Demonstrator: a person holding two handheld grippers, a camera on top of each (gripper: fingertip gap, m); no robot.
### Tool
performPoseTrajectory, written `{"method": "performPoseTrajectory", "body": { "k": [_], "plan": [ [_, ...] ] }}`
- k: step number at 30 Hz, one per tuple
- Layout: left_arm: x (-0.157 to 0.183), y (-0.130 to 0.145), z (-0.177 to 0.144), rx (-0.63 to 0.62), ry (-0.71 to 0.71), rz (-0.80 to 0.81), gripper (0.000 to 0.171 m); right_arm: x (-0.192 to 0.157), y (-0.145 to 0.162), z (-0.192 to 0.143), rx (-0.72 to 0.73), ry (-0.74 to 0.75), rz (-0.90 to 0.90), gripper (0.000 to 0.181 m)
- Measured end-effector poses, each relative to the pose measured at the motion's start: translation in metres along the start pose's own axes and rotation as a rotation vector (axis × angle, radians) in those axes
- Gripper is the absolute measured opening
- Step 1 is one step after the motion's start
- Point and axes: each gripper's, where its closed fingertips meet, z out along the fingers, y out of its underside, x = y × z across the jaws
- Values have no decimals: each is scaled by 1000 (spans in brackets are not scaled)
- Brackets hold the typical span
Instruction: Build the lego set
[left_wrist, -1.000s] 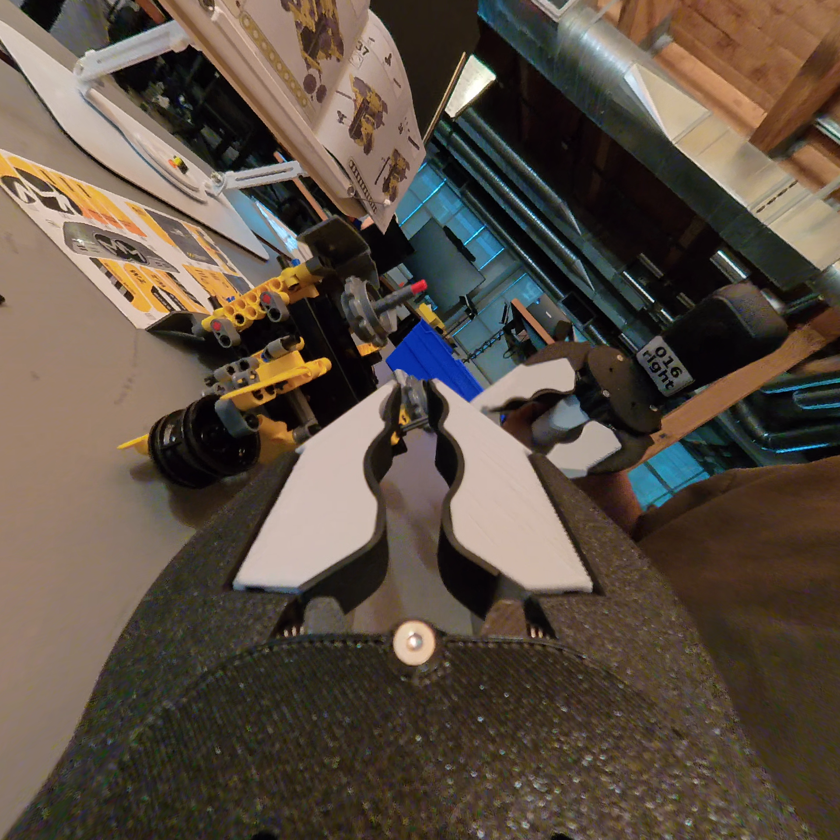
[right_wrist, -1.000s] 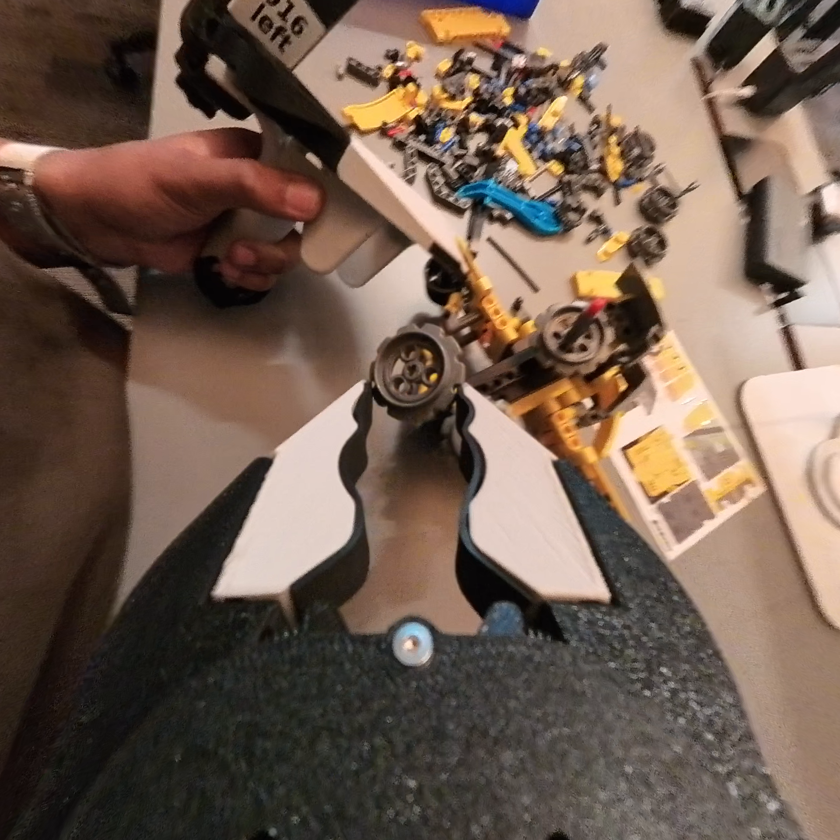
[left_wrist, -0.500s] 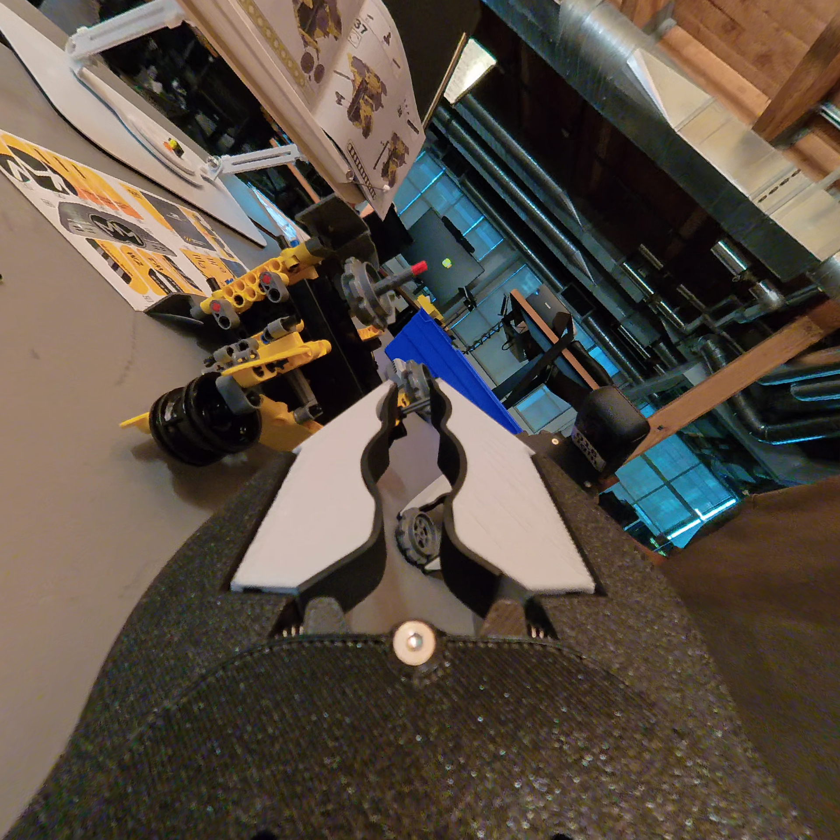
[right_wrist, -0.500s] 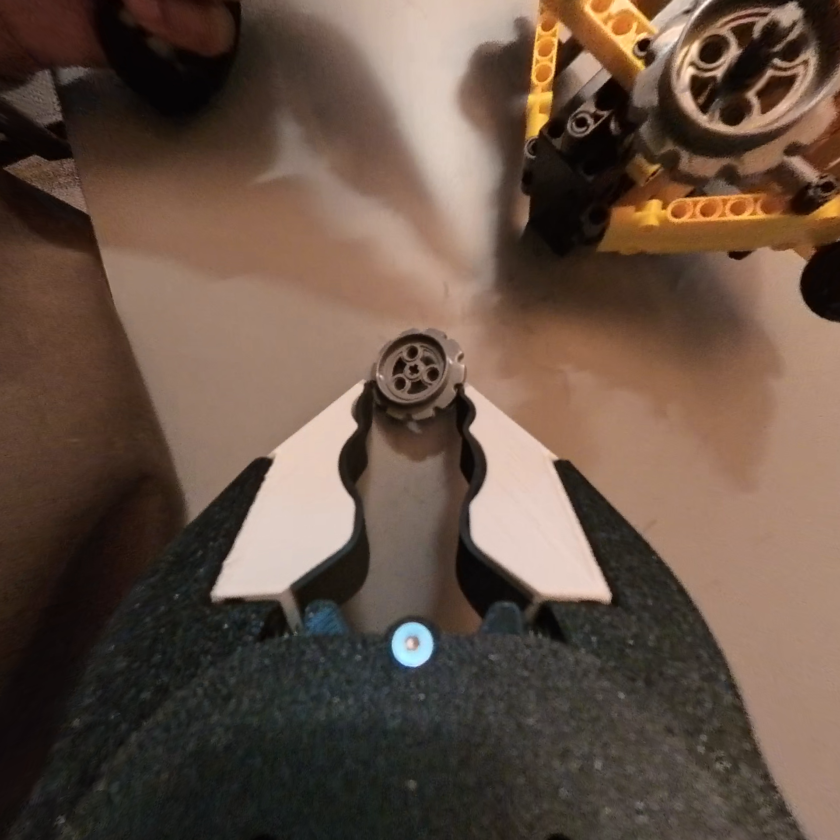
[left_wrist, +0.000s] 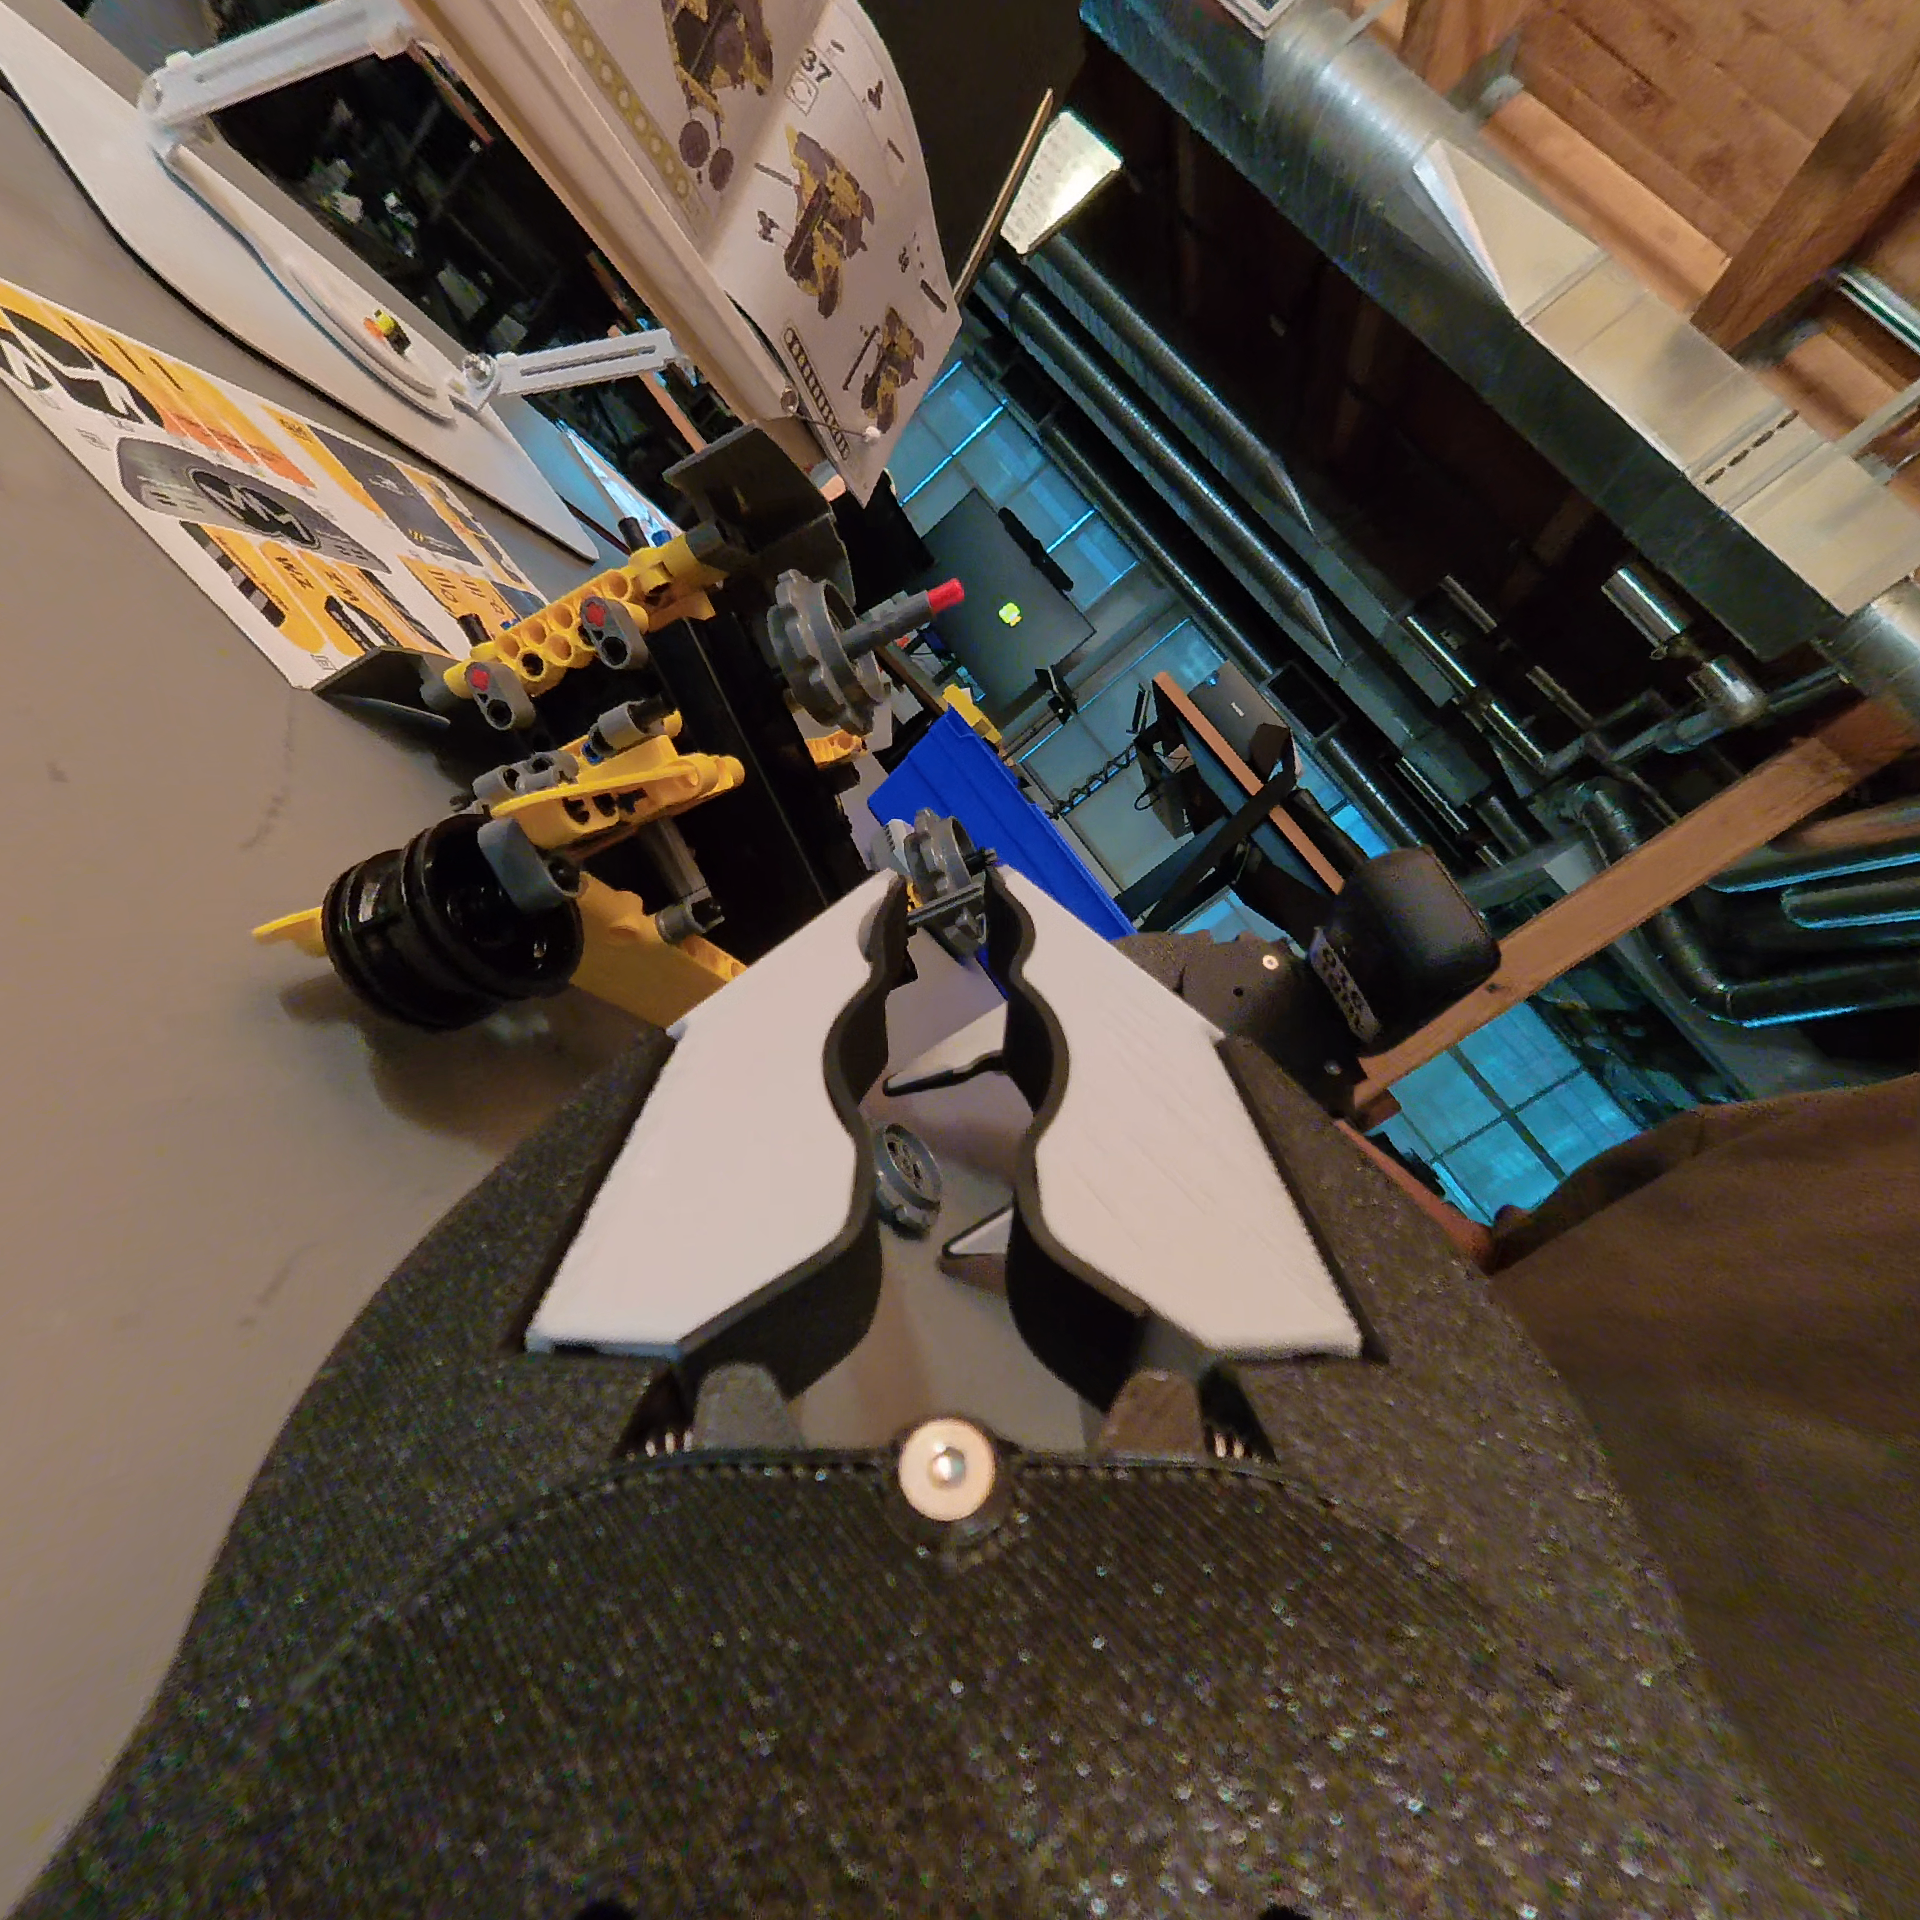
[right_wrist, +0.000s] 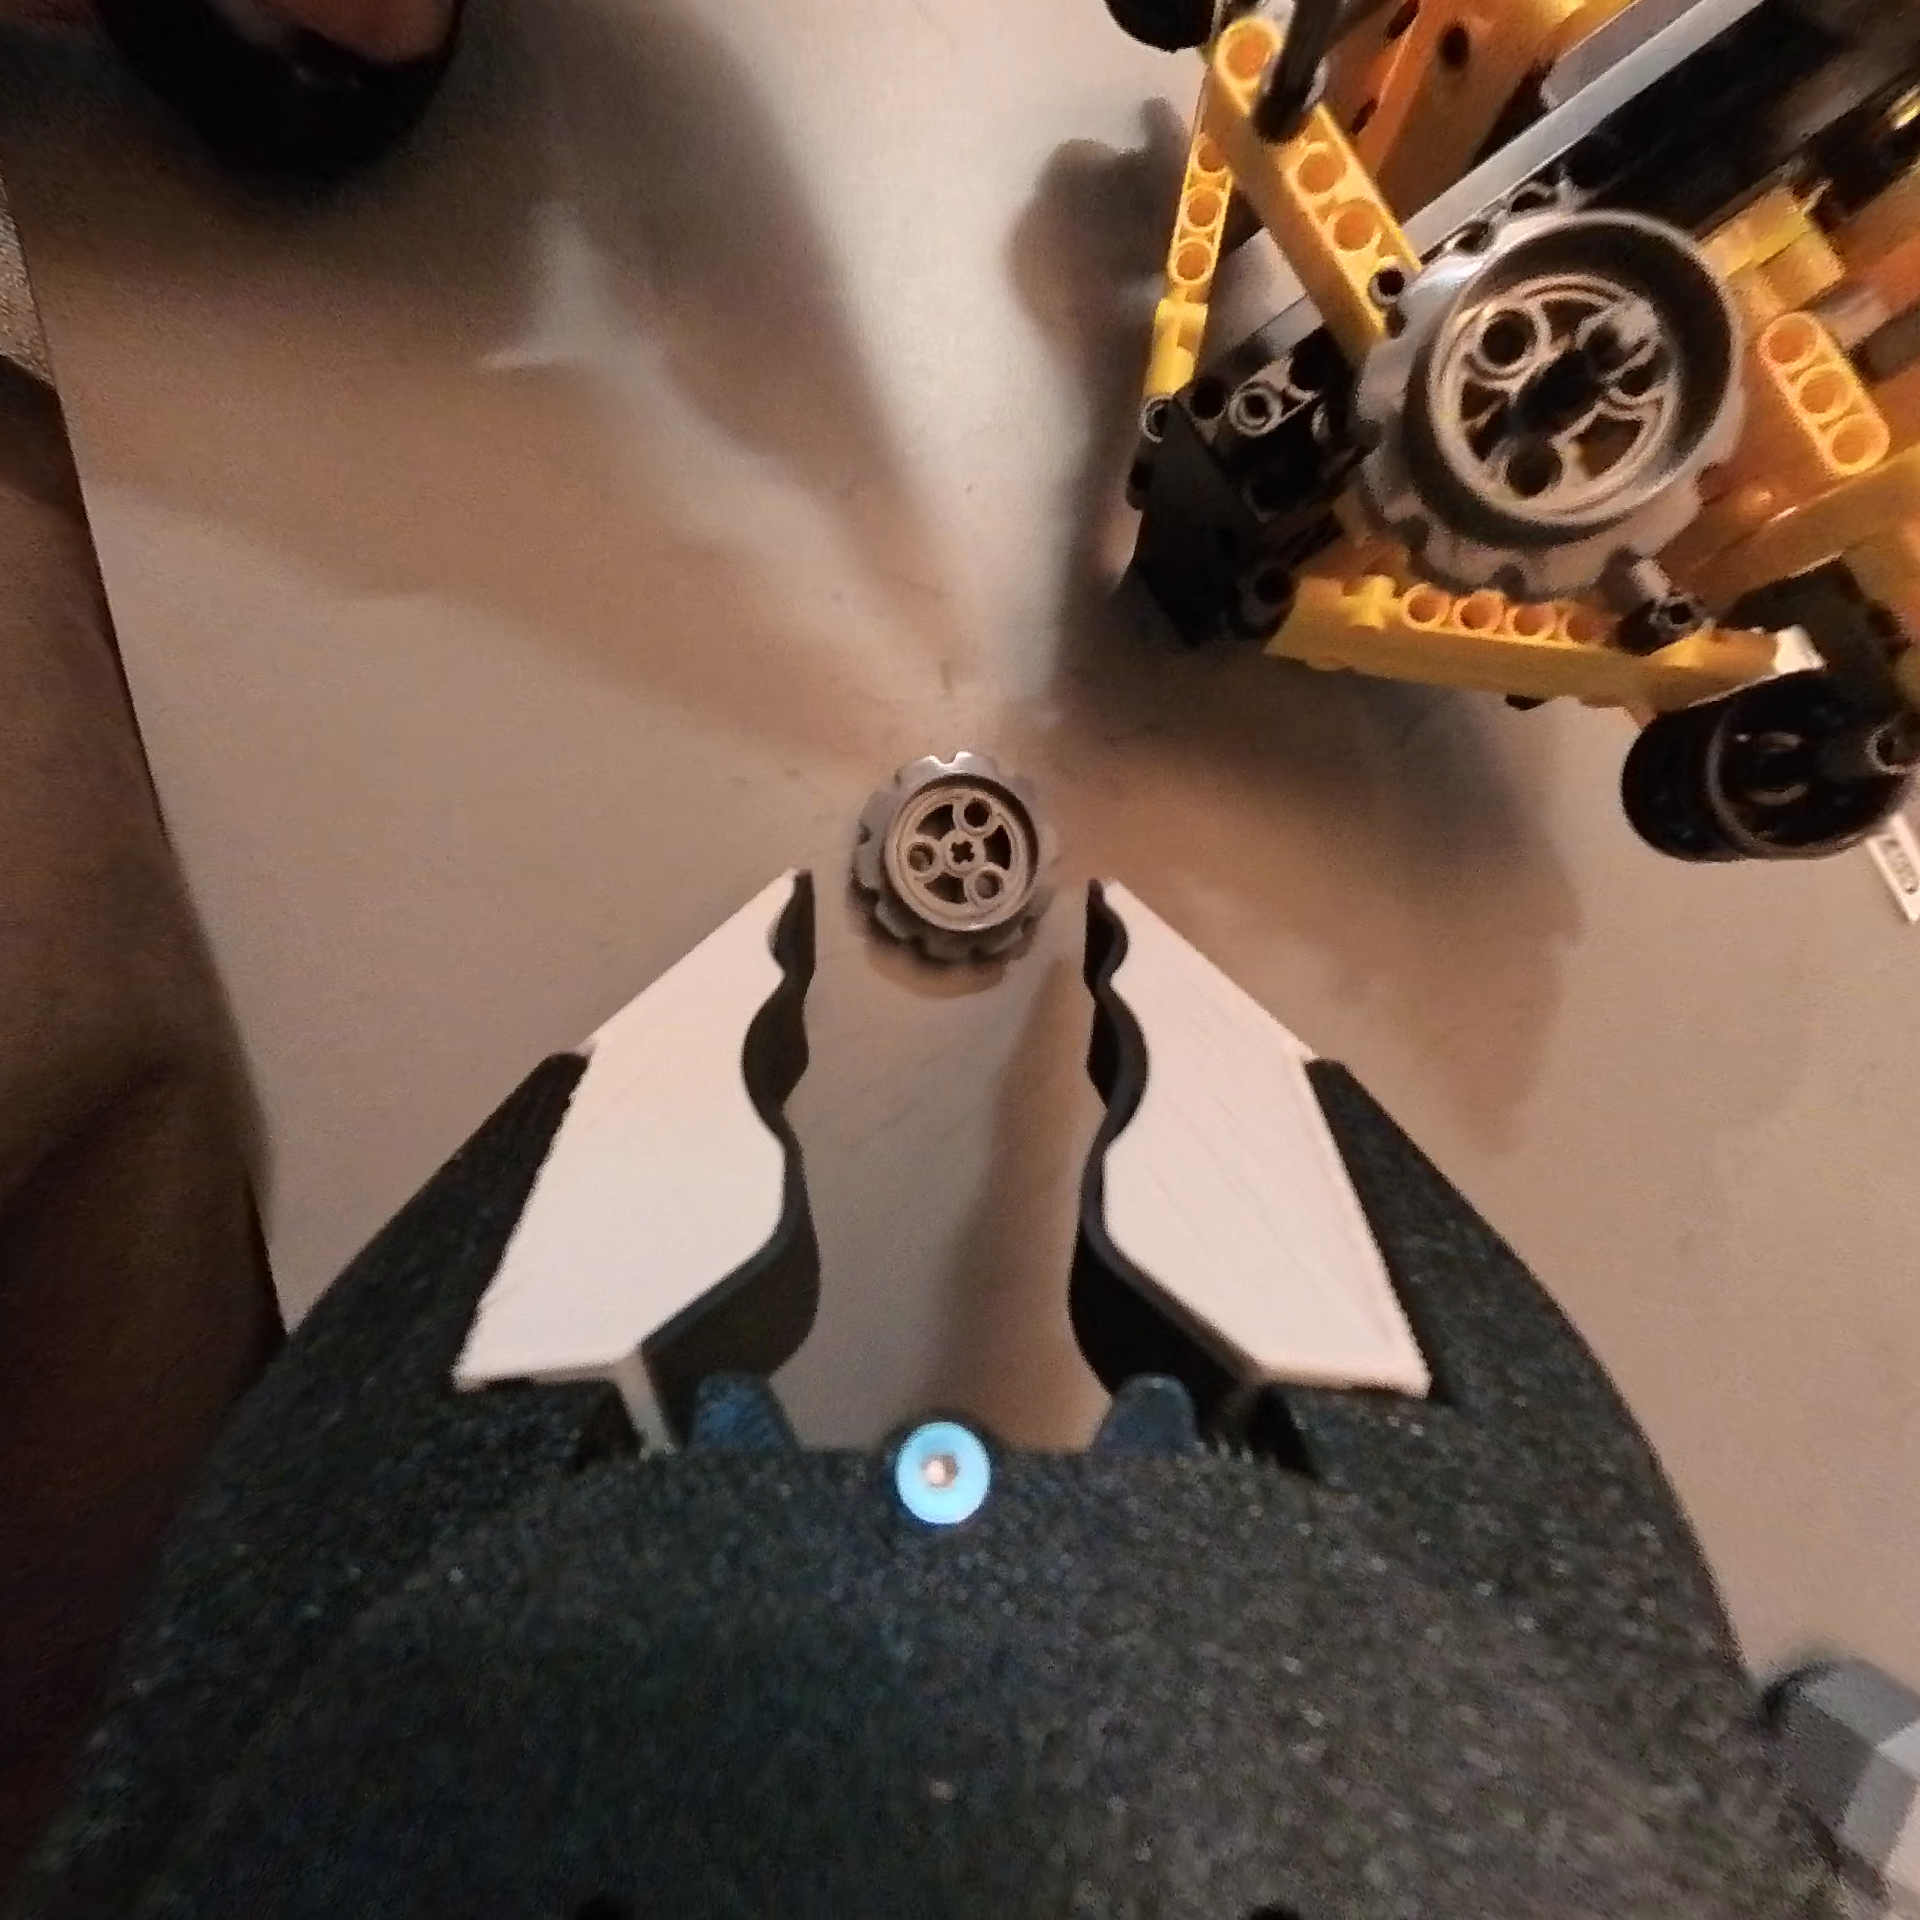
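Fingers of right gripper (right_wrist: 948, 902) stand apart around grey toothed wheel (right_wrist: 953, 865); at two o'clock, yellow model (right_wrist: 1538, 416). Left gripper (left_wrist: 943, 894) pinches a small grey gear piece (left_wrist: 943, 871). Wheel seems light, stiff; grip its rim.

Grey tabletop (left_wrist: 156, 1039); overhead metal ducts (left_wrist: 1455, 343), wooden beams (left_wrist: 1829, 187), perhaps blue-lit windows (left_wrist: 1496, 1081).

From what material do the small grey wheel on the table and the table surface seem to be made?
The small grey toothed wheel, lying flat between the open tips of the right tongs, looks like moulded hard plastic: uniform colour, crisp round holes, slight sheen. The smooth grey table looks like laminate or painted board, semi-matte with soft reflections; which one, I cannot tell.
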Motion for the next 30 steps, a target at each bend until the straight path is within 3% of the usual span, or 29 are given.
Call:
{"method": "performPoseTrajectory", "body": {
  "k": [8,14,19,25,28,30],
  "plan": [
    [-1,-1,-2,11,15,-18,13,-1,-1,8,-12,-63,44,51],
    [1,1,0,-3,20,-9,13,-4,-4,8,-4,-73,26,40],
    [-2,0,1,1,-5,-8,15,-8,-40,-18,123,-100,-12,40],
    [3,5,8,-51,16,-2,45,21,-95,-59,260,54,-194,40],
    [-6,27,11,-174,-52,-27,61,36,-105,-67,281,110,-257,40],
    [-6,33,13,-196,-70,-38,61,42,-108,-69,290,116,-261,40]
  ]
}}
